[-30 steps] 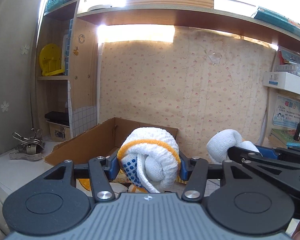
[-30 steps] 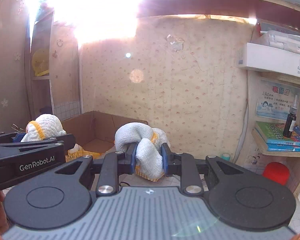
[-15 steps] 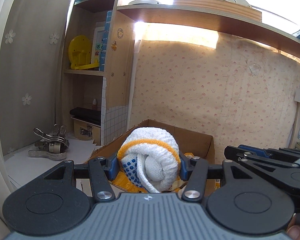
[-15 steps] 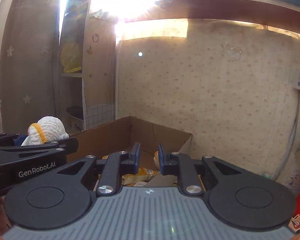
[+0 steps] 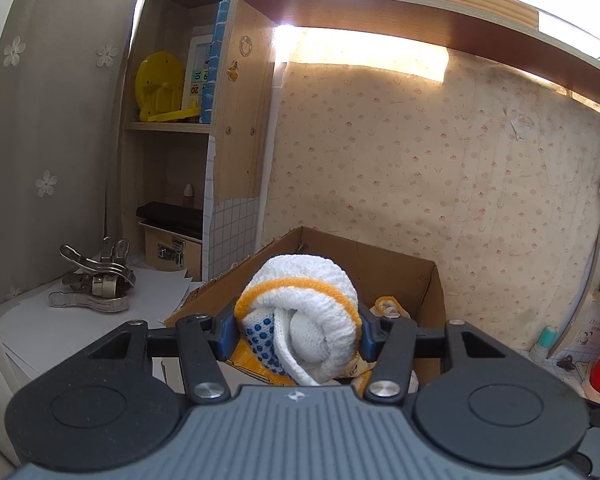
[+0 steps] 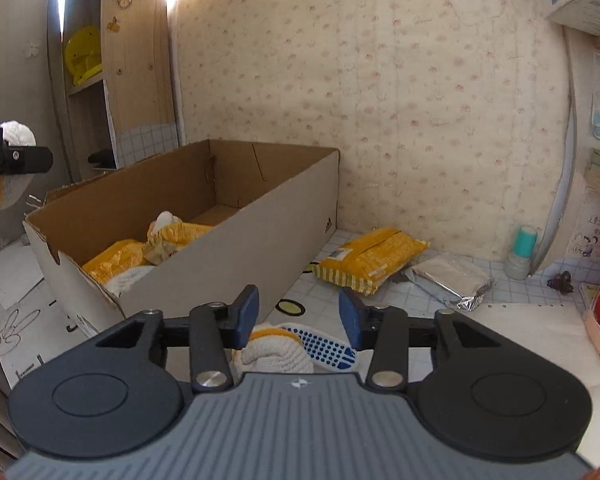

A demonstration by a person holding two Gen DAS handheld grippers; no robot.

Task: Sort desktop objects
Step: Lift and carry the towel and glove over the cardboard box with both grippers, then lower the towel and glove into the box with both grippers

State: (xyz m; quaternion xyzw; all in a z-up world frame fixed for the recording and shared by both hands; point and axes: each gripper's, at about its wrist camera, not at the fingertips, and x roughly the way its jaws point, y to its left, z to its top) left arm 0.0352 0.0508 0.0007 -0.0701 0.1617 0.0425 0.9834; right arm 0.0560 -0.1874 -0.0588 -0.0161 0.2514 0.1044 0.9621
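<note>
Soft, light white knit glove roll w/ orange trim (image 5: pixel 300 312) squishes in left gripper (image 5: pixel 298 326), held mid-roll; right gripper (image 6: pixel 299 316), jaws just opened wide & empty, over another white rolled glove w/ blue dots (image 6: pixel 296 350) by brown cardboard box (image 6: pixel 236 256).

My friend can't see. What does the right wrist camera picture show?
The right gripper, jaws open, hangs over a rolled white glove with blue dots lying on the desk beside a cardboard box. The box holds yellow packets; another yellow packet and a silver pouch lie on the desk beyond.
</note>
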